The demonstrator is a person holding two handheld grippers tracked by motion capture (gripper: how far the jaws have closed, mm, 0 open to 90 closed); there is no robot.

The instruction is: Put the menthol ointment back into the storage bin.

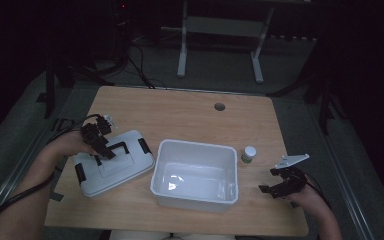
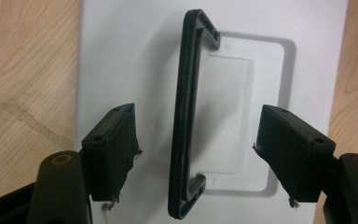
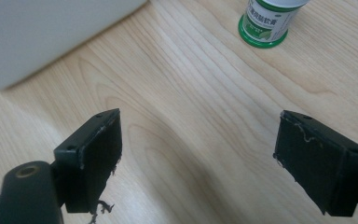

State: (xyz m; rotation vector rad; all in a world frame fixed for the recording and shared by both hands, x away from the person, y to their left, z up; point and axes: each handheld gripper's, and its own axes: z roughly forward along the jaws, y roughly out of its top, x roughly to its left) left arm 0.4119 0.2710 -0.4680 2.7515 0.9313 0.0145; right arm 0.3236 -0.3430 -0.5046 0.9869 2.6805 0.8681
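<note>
A white box lid [image 1: 120, 172] with black clips lies flat on the wooden table [image 1: 180, 117] at the left. My left gripper [image 1: 105, 151] hovers just over it, pointing down. In the left gripper view its jaws [image 2: 196, 126] stand open on either side of the lid's [image 2: 121, 56] black handle [image 2: 186, 93], with a gap on both sides. An empty white bin [image 1: 195, 200] stands in the middle. A small white bottle [image 1: 249, 154] with a green label stands at its right. My right gripper [image 1: 275, 187] is open above bare wood at the front right, and the bottle [image 3: 270, 21] stands ahead of it [image 3: 200, 140].
The bin's wall [image 3: 42, 32] lies to the left in the right gripper view. A round cable hole [image 1: 219, 106] sits near the table's far edge. A metal stand [image 1: 220, 30] and cables are on the floor beyond the table.
</note>
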